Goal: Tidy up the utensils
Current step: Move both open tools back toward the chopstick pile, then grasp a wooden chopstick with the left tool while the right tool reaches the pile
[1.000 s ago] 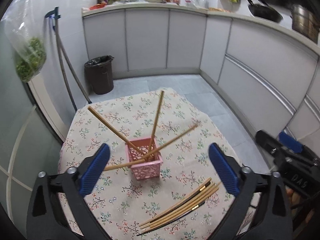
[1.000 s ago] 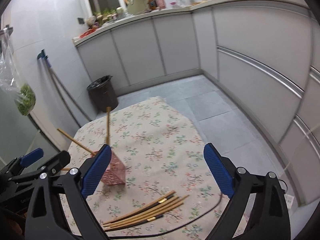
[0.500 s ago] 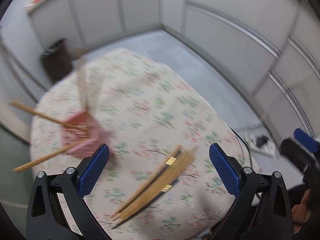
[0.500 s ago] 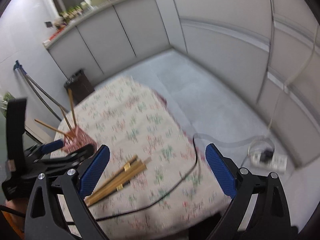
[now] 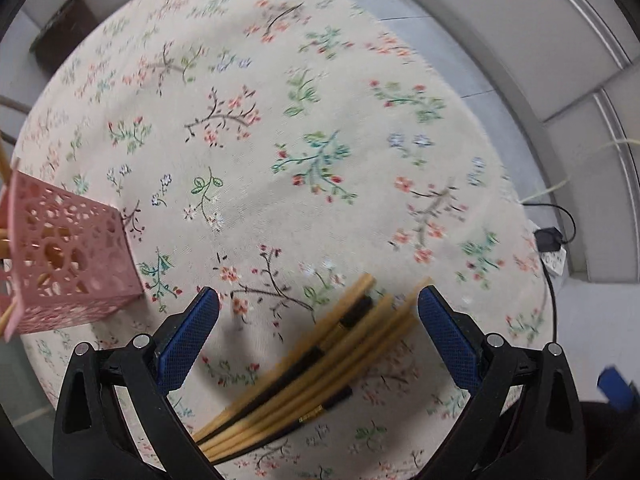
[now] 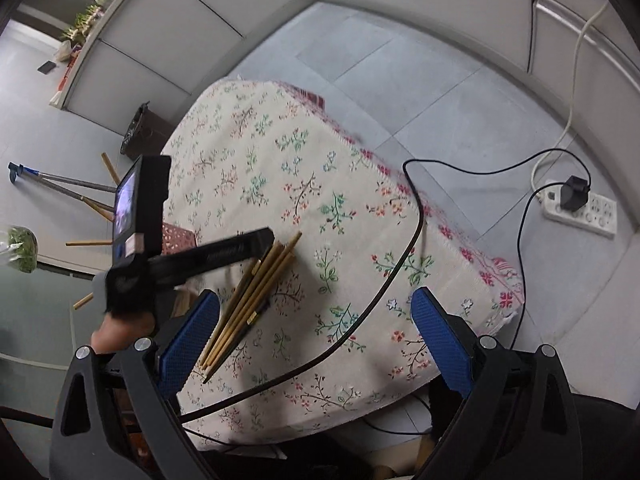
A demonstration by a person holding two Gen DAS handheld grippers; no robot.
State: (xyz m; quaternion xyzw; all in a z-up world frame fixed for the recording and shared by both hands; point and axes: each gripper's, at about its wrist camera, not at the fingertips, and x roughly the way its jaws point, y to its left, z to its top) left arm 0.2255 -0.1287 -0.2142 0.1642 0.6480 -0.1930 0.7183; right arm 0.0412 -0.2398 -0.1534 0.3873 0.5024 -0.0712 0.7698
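A bundle of chopsticks point(image 5: 316, 372) lies loose on a bench covered with a flowered cloth point(image 5: 256, 128). The left gripper point(image 5: 318, 332) hovers right above the bundle, its blue-padded jaws spread wide on either side of the sticks and gripping nothing. To the left stands a pink cut-out holder point(image 5: 68, 264), well apart from the bundle, with a few chopsticks already leaning in it.

The right gripper point(image 6: 314, 334) hangs over the near edge of the bench, jaws also spread wide and empty. From that side the left gripper's body is seen low over the upper end of the bundle. A black cable point(image 6: 400, 264) trails across the cloth beside the sticks.

The chopsticks look light, stiff and smooth. Some are plain wood, some have dark sections. Lying side by side and touching, they would likely roll or fan apart if pinched at one tip. A hold across the middle of one or two sticks seems safest, so they stay level on the way to the holder.
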